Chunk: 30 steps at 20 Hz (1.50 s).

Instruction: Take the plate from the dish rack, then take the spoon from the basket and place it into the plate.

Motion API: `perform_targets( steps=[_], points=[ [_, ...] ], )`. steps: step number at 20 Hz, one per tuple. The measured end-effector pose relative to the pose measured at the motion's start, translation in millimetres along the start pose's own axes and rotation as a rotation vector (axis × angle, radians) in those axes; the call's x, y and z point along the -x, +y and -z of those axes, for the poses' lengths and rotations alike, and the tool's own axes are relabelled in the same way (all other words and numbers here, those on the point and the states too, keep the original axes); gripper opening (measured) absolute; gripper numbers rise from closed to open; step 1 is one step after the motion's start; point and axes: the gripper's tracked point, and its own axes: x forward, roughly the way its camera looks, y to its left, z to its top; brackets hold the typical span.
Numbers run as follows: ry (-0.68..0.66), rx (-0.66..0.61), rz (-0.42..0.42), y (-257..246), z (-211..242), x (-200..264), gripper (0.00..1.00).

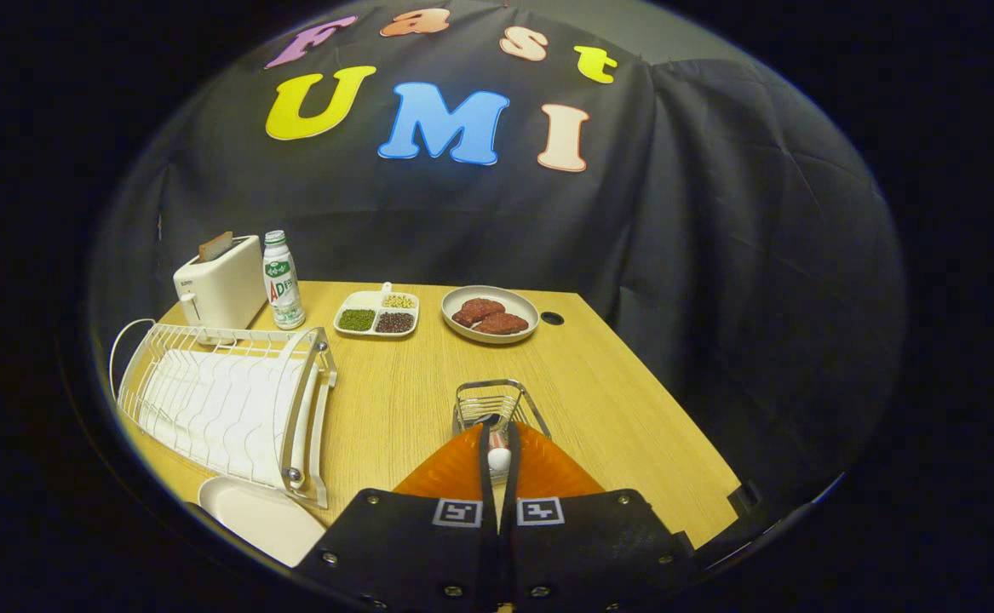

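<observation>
My gripper has its two fingers nearly together over the near end of the small wire basket. A white spoon handle sits squeezed in the narrow gap between the fingers, so the gripper is shut on the spoon. The spoon's far end is hidden by the fingers and the basket. The white plate lies flat on the table by its near edge, just in front of the white wire dish rack, to the left of my fingers.
At the back of the wooden table stand a white toaster, a small bottle, a divided tray of beans and a plate with two meat patties. A cable hole lies beyond.
</observation>
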Motion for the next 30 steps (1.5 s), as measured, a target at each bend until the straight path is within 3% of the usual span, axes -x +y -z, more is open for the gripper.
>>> perform_targets(
  steps=[6, 12, 21, 30],
  points=[
    [-0.123, 0.08, 0.005, 5, -46, 59, 0.01],
    [-0.206, 0.115, -0.135, 60, -61, 114, 0.01],
    [-0.194, 0.212, -0.418, 153, -9, 187, 0.01],
    [-0.102, 0.257, -0.545, 186, 57, 201, 0.01]
  ],
)
